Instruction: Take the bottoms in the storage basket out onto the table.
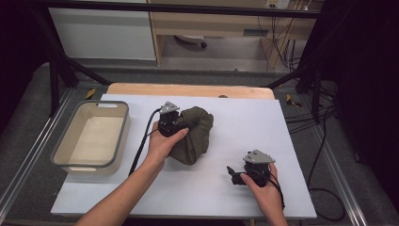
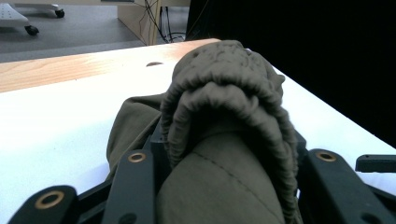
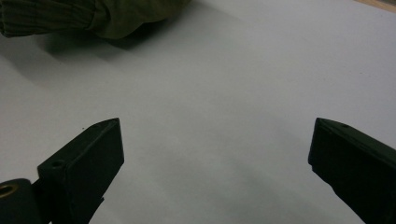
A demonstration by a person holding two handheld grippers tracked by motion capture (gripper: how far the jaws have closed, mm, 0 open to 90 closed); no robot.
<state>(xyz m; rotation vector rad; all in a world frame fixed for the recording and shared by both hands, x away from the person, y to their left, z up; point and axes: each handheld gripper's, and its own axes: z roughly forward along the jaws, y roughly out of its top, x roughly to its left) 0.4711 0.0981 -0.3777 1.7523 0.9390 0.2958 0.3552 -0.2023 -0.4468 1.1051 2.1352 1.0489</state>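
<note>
While the left gripper (image 1: 181, 123) pinches the bunched olive-green cloth garment (image 1: 194, 134) mid-table on the white sheet (image 1: 244, 122), the right gripper (image 3: 212, 154) hangs spread; the grey-rimmed plastic bin (image 1: 63, 146) looks empty, so likely early

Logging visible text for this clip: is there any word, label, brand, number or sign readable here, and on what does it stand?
None can be read. The olive garment, the grey-rimmed bin and the white table cover show no print. The yellow and black floor markers bear stripes only, too small for any text.
</note>
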